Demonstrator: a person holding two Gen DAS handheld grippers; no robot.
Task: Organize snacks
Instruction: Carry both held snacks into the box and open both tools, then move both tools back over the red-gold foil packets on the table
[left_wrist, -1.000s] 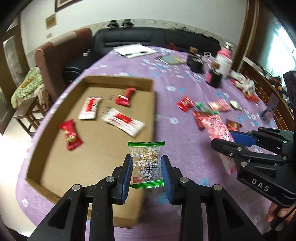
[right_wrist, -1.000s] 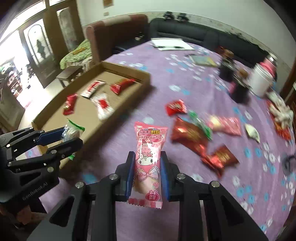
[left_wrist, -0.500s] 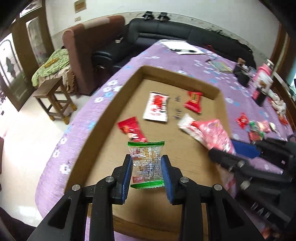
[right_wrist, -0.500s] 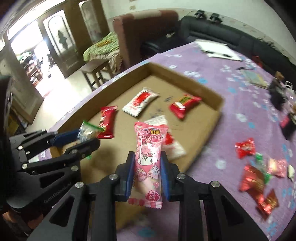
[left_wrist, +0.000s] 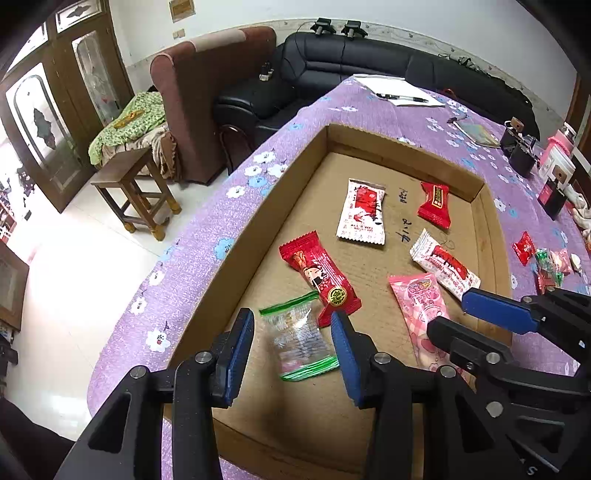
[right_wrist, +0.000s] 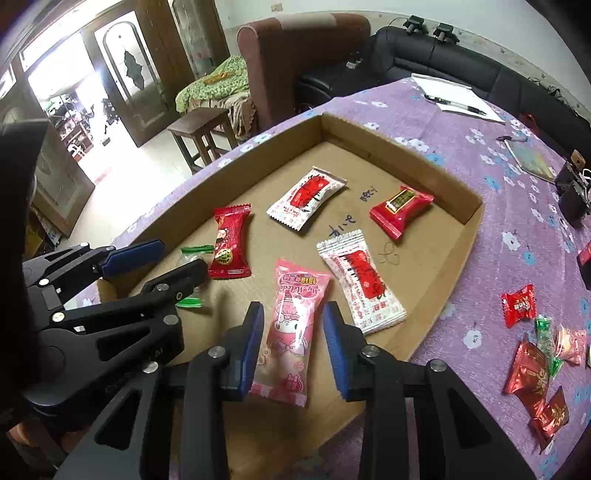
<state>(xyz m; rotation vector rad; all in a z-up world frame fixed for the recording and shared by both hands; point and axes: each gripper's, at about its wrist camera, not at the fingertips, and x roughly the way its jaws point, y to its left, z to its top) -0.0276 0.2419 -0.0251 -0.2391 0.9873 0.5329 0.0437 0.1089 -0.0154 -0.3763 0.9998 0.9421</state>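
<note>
A shallow cardboard tray (left_wrist: 476, 184) (right_wrist: 472, 218) lies on the purple flowered tablecloth. My left gripper (left_wrist: 291, 343) is open over the tray's near end; the clear green-edged snack packet (left_wrist: 299, 339) lies loose on the cardboard between its jaws. My right gripper (right_wrist: 293, 334) is open; the pink snack packet (right_wrist: 295, 321) lies on the tray floor between its jaws, also showing in the left wrist view (left_wrist: 421, 306). Two red and two white-and-red packets lie further in the tray.
Several loose snacks (right_wrist: 532, 354) lie on the cloth right of the tray. Papers with a pen (left_wrist: 399, 90), dark jars (left_wrist: 521, 151) and a pink-lidded container (left_wrist: 557, 158) stand at the far side. A wooden stool (left_wrist: 133, 184), armchair and black sofa stand beyond the table edge.
Both grippers have opened over the tray. The clear packet and the pink packet have dropped from the jaws onto the cardboard.
</note>
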